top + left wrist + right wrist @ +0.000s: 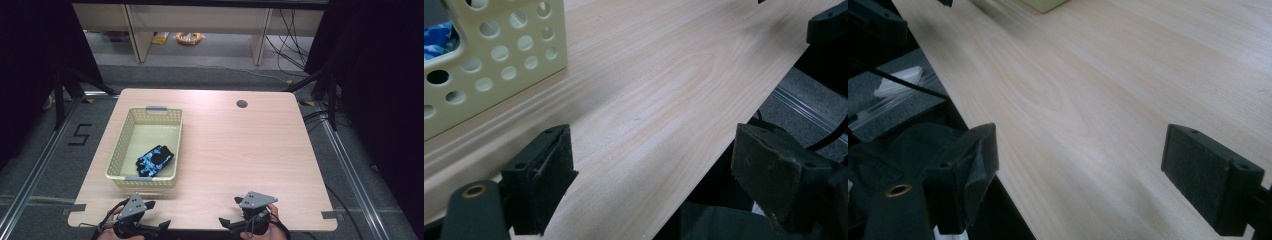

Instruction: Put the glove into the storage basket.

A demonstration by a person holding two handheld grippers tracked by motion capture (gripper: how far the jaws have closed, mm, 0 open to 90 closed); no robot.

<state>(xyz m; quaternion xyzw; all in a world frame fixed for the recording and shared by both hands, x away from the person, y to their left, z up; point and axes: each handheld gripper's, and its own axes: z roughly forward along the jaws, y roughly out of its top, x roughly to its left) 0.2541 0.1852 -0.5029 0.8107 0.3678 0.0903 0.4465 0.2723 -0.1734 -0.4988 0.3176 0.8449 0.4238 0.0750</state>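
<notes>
The left gripper [156,216] rests at the near edge of the wooden table [240,150], its jaws spread wide with nothing between them. Just ahead of it stands the pale yellow perforated basket [121,148], and inside, at the basket's near end, lies a blue-and-black patterned glove [154,160]. The right gripper [229,211] sits well to the side of the basket, jaws likewise spread over bare wood.

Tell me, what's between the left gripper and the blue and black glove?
The near wall of the basket, plus a bare strip of table. In the high view the glove lies inside the basket, and the left gripper waits at the table's near edge.
</notes>
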